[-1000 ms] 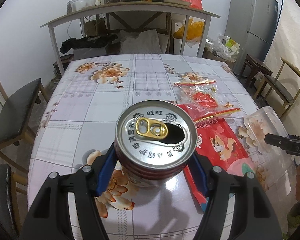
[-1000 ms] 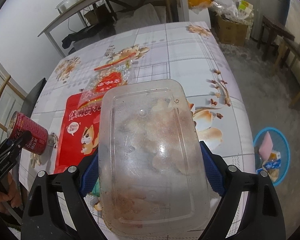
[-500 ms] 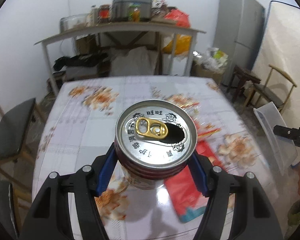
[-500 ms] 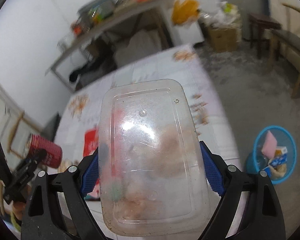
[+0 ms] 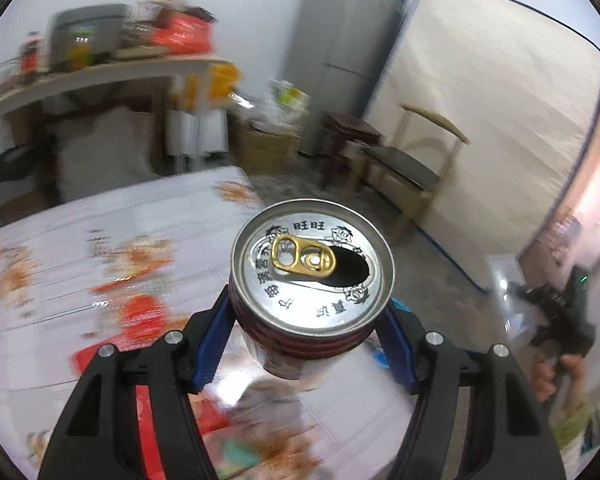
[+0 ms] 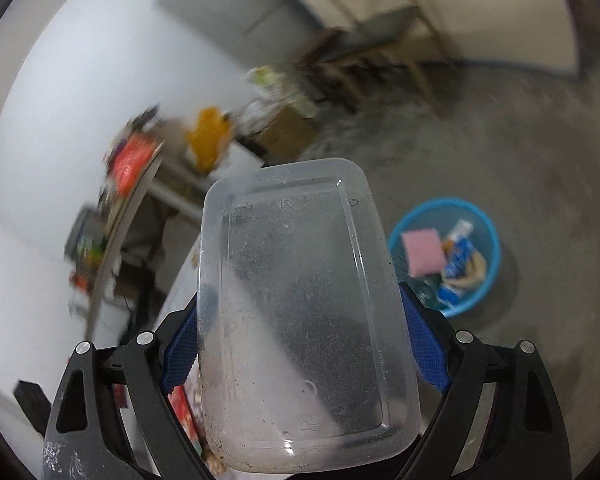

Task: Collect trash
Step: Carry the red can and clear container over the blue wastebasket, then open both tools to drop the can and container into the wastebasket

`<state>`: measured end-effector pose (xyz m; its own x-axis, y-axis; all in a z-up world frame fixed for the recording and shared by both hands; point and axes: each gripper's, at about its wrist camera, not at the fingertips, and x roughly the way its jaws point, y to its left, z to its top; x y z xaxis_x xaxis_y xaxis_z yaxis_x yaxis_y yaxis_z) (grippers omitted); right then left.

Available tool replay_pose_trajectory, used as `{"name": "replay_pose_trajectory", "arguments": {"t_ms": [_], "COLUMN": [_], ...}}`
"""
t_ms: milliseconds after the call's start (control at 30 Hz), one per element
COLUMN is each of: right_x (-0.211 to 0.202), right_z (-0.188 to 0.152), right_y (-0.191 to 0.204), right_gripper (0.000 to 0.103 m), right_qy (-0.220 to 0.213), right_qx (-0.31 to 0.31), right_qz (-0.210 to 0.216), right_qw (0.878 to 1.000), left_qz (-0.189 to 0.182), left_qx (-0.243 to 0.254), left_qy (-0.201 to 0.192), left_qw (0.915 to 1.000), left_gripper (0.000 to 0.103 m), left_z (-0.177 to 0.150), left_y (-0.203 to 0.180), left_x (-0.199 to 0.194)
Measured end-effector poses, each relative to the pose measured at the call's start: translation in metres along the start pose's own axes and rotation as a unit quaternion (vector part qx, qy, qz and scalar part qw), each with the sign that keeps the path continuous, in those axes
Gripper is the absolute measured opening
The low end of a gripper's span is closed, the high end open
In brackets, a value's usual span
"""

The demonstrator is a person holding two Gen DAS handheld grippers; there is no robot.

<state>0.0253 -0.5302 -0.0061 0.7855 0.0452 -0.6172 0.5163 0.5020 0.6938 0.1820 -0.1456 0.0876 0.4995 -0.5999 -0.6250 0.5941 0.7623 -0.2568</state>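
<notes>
An opened red drink can [image 5: 312,268] with a gold pull tab sits upright between the blue pads of my left gripper [image 5: 308,328], which is shut on it above the table's right end. My right gripper [image 6: 300,344] is shut on a clear, grimy plastic food container [image 6: 300,312], held over the floor. A blue mesh waste basket [image 6: 492,248] with trash inside stands on the floor just right of the container. In the left wrist view the right gripper with the container [image 5: 512,304] and a hand [image 5: 548,372] appear at the far right.
Red snack wrappers [image 5: 140,312] lie on the floral tablecloth [image 5: 80,240]. A wooden chair [image 5: 412,168], a grey fridge [image 5: 348,40] and a leaning mattress [image 5: 492,120] stand beyond the table. A cluttered shelf table [image 5: 100,68] lines the back wall.
Both grippers swung right, off the table toward the floor, each keeping its load. The right wrist view rolled and the blue basket came closer; the left view now looks past the table's right end.
</notes>
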Motion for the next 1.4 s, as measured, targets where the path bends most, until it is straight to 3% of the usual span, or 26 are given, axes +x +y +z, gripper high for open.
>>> {"name": "replay_pose_trajectory", "arguments": {"t_ms": [167, 400, 667, 800, 900, 1000, 1100, 1233, 1400], "right_x": [0.017, 0.075, 0.146, 0.17, 0.184, 0.206, 0.223, 0.24, 0.238], "right_z": [0.002, 0.012, 0.029, 0.04, 0.05, 0.055, 0.051, 0.041, 0.039], "right_y": [-0.062, -0.131, -0.177, -0.188, -0.195, -0.207, -0.22, -0.236, -0.231], "right_gripper": [0.084, 0.084, 0.084, 0.085, 0.089, 0.089, 0.09, 0.091, 0.091], "right_qy": [0.018, 0.054, 0.073, 0.077, 0.075, 0.079, 0.081, 0.093, 0.088], "right_qx": [0.084, 0.182, 0.242, 0.256, 0.26, 0.262, 0.266, 0.273, 0.258], "right_qz": [0.002, 0.021, -0.007, -0.014, -0.008, -0.029, -0.049, -0.078, -0.074], "right_qw": [0.996, 0.982, 0.967, 0.963, 0.963, 0.961, 0.959, 0.954, 0.959], "left_qz": [-0.067, -0.097, -0.065, -0.041, -0.021, -0.017, -0.046, -0.055, -0.079], "left_qx": [0.018, 0.033, 0.062, 0.063, 0.054, 0.024, -0.003, 0.003, 0.023], "left_qy": [0.062, 0.154, 0.252, 0.296, 0.313, 0.299, 0.285, 0.264, 0.222], "left_qw": [0.9956, 0.9828, 0.9637, 0.9521, 0.9481, 0.9539, 0.9573, 0.963, 0.9716], "left_gripper": [0.065, 0.066, 0.066, 0.066, 0.067, 0.074, 0.075, 0.075, 0.075], "left_z": [0.015, 0.015, -0.003, -0.018, -0.02, -0.013, -0.001, 0.014, 0.038], "left_y": [-0.064, -0.132, -0.191, -0.203, -0.199, -0.187, -0.176, -0.168, -0.16], "left_x": [0.068, 0.174, 0.319, 0.378, 0.408, 0.41, 0.398, 0.367, 0.311]}}
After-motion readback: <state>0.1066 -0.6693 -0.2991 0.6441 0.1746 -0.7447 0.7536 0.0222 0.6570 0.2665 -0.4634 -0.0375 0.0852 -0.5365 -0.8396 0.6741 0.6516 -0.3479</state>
